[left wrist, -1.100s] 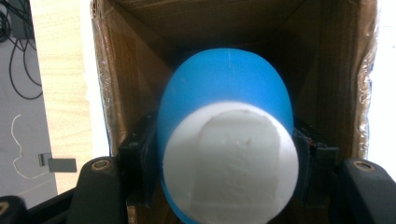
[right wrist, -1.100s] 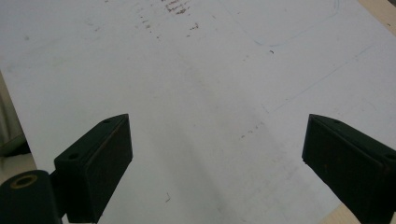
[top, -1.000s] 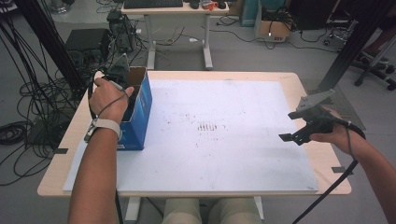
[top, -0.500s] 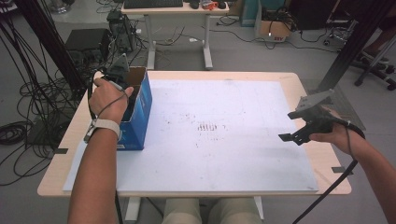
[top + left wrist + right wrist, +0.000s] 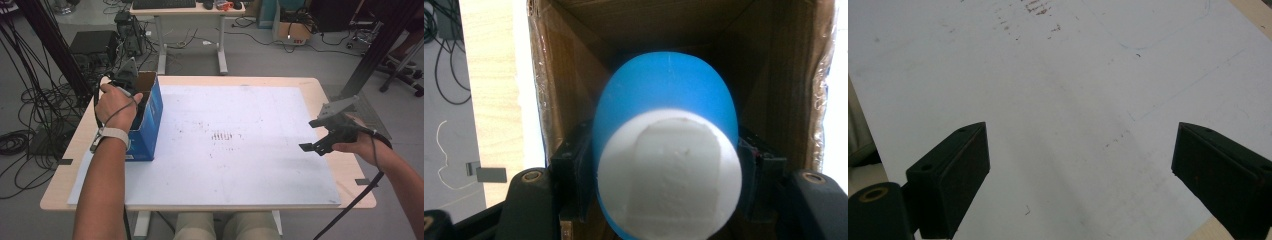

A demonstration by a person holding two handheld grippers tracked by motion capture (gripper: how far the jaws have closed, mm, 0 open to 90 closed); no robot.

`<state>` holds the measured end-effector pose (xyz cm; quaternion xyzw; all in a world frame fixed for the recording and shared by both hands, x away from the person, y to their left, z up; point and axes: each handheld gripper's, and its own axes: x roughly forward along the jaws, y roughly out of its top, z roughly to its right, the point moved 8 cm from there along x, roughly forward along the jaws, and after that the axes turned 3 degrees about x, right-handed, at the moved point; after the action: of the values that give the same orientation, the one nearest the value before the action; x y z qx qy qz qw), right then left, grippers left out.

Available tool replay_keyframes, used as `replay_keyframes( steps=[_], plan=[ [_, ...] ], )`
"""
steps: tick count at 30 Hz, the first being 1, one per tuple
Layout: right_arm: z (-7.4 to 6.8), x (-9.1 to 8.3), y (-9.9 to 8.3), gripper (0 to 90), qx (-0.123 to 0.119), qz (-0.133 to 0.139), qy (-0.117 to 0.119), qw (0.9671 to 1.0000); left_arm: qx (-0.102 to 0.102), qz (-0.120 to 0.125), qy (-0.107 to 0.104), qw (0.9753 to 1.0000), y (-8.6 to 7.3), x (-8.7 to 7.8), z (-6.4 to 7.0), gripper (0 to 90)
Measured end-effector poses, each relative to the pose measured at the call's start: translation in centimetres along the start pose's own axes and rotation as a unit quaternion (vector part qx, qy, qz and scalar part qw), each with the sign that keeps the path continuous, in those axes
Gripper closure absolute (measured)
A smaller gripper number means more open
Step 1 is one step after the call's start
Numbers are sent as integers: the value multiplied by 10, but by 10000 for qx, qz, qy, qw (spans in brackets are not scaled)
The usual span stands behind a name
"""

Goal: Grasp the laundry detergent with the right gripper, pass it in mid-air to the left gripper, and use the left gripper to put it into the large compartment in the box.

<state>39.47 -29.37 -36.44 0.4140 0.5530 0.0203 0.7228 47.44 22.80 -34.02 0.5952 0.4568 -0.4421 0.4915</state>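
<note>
At far left, the left claw (image 5: 131, 87) reaches down into the open-topped, blue-sided cardboard box (image 5: 150, 125) standing near the left edge of the pale wooden counter (image 5: 320, 85); the left gripper view shows its black jaws closed against both sides of a smooth blue rounded object with a flat, matt white end face (image 5: 669, 170), held inside the box between glossy, tape-lined brown walls. What the object is cannot be told. Its curved, slick-looking flanks give the flat jaws little to bear on, so it may well slip or twist out as it clears the box; a tilted lift could also catch the rim and drag or tip the light box, which nothing steadies. Across the middle lies a large white sheet (image 5: 240, 115) covering most of the counter, flat and matt, scuffed with small brown marks near its centre and faint pencil-like lines. At right, the right claw (image 5: 312, 148) hovers over the sheet's right edge, jaws wide apart and holding nothing, too far from the box to brace it.
</note>
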Motion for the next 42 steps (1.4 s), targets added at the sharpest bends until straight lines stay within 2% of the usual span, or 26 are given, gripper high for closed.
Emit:
replay_keyframes(
  steps=[4,5,7,32,35,38,39,42],
  plan=[
    [-1,0,1,85,40,-14,-6,10000,-27,19,4,10000,0,0,0,375],
    [-1,0,1,85,49,-16,-7,10000,42,20,13,10000,0,0,-1,375],
    [0,0,1,85,-7,1,-3,10000,23,13,-4,10000,0,0,-1,375],
    [-1,2,1,85,5,17,7,10000,26,22,24,10000,-1,0,-1,375],
    [0,2,2,85,-50,25,11,10000,30,25,29,10000,-1,0,-2,375],
    [-1,2,1,85,13,16,7,10000,26,30,45,10000,-1,0,-1,375],
    [0,2,2,85,-51,21,10,10000,15,29,46,10000,-1,0,-1,375],
    [-1,2,2,85,3,23,9,10000,32,15,48,10000,-1,-1,-1,374]
  ],
)
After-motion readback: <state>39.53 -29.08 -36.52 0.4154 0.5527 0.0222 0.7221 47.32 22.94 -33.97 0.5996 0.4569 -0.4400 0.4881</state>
